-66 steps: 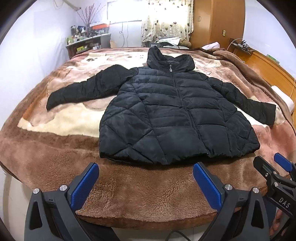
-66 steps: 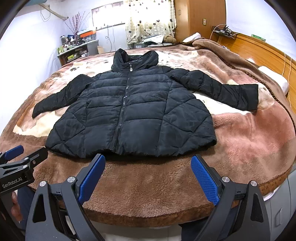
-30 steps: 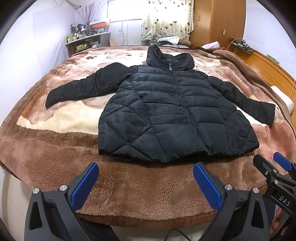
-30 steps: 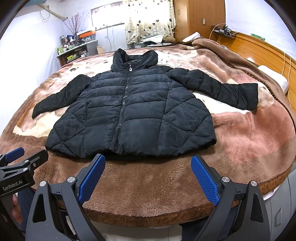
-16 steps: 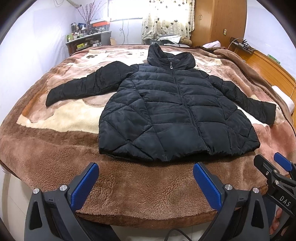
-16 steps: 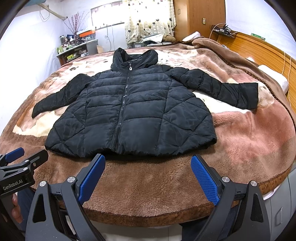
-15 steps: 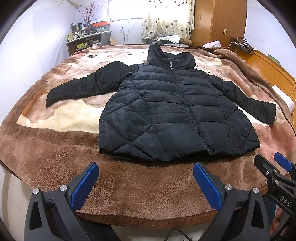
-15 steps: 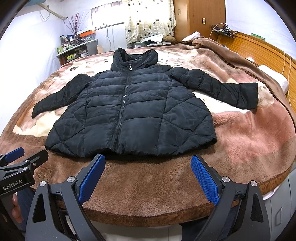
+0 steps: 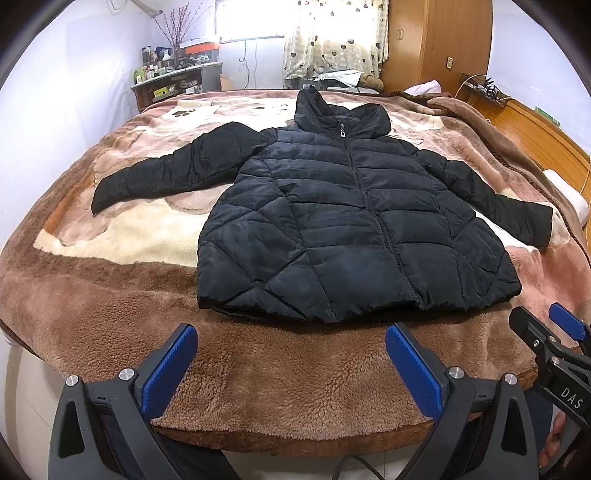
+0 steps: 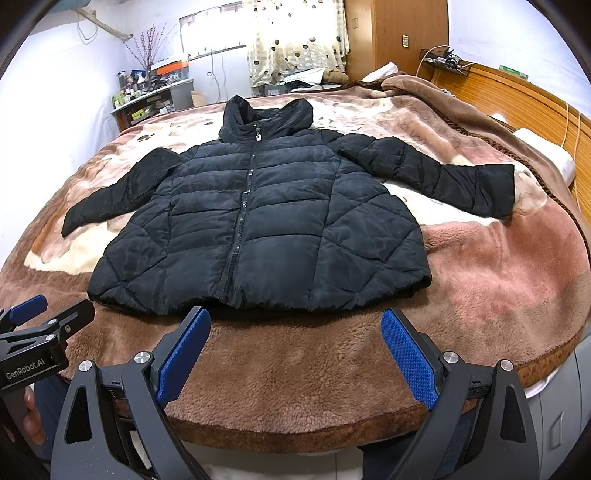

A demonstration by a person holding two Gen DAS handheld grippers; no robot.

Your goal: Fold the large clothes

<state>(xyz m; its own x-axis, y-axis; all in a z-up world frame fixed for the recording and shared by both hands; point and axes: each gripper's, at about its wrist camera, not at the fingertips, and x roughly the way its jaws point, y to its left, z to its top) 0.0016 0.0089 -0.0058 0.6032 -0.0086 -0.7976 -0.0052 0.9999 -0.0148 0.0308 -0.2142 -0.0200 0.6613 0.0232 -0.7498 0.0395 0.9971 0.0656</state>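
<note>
- Where the brown fleece blanket covers the bed: one black quilted jacket, laid flat, front up, zip closed to the collar, hood pointing toward the far end of the bed.
- Jacket sleeves: both spread outward on the blanket; left sleeve angled out toward the left edge, right sleeve ending in a cuff near the right edge.
- Jacket hem: lies near the front edge of the bed, just beyond both grippers, not touched by either.
- Left gripper: blue-padded fingers spread wide, nothing between them, held above the blanket's near border, apart from the hem.
- Right gripper: blue-padded fingers likewise spread wide, nothing held, over the near border in front of the hem.
- Room beyond: curtained window, wooden wardrobe, cluttered shelf at far left, wooden headboard along the right side.
</note>
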